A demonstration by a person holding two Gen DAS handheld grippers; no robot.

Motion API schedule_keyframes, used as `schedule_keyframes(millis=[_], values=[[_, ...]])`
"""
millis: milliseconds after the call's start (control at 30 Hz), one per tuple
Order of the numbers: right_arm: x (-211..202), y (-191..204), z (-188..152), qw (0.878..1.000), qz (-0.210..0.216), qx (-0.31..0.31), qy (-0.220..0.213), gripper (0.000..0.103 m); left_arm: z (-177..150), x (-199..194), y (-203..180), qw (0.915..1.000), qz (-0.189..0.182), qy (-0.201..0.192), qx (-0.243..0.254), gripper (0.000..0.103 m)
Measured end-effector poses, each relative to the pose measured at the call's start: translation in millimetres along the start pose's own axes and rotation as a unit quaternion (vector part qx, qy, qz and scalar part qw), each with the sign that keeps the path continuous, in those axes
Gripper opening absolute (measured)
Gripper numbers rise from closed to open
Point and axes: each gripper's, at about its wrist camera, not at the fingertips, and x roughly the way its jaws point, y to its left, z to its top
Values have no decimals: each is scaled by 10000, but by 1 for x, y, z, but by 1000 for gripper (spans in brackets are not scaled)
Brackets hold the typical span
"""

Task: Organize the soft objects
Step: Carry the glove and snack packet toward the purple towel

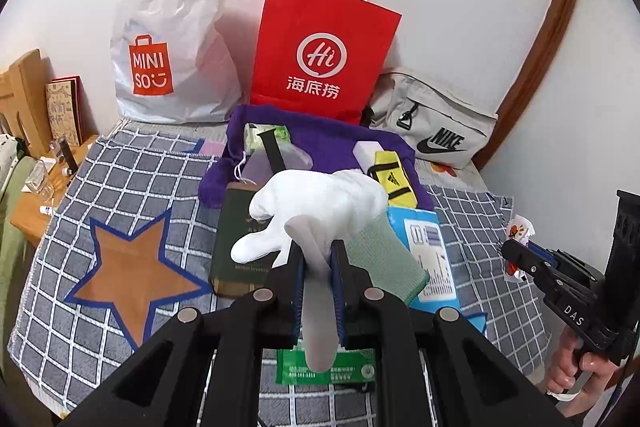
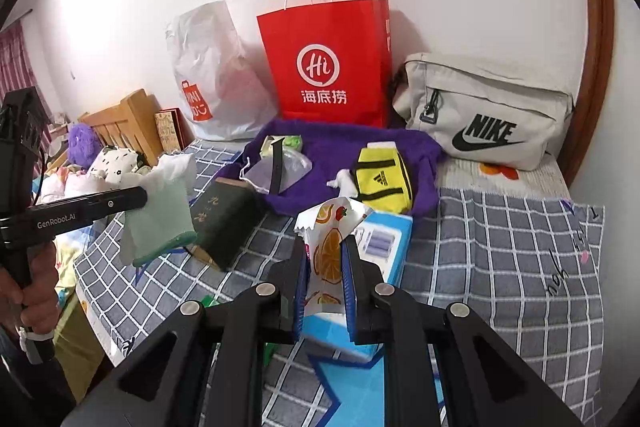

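Note:
My left gripper (image 1: 318, 255) is shut on a white glove with a green knitted cuff (image 1: 320, 199), held above the checked blanket (image 1: 120, 167); one finger of the glove hangs down between the jaws. The same glove (image 2: 160, 215) dangles from that gripper at the left of the right wrist view. My right gripper (image 2: 324, 247) is shut on a white snack packet printed with orange slices (image 2: 330, 239), lifted over a blue box (image 2: 384, 239). At the right edge of the left wrist view, that gripper (image 1: 516, 259) holds the packet (image 1: 520, 231).
Against the wall stand a white MINISO bag (image 1: 168, 39), a red paper bag (image 1: 324, 51) and a grey Nike bag (image 1: 436, 127). A purple cloth (image 1: 320, 143) carries a yellow mini bag (image 1: 394, 179) and small items. A dark green book (image 1: 240, 239) lies beside it.

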Motion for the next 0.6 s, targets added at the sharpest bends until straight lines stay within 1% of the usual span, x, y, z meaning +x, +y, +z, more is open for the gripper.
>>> schedule_keyframes(millis=[167, 433, 600], values=[[14, -11, 11, 9999, 145, -53, 41, 16, 10, 13, -2, 9998, 140, -3, -119, 13], [38, -28, 29, 9997, 188, -125, 127, 16, 25, 35, 1, 9991, 323, 29, -285, 13], [52, -34, 39, 9996, 186, -146, 142, 16, 35, 45, 6, 9988, 361, 17, -336, 13]])
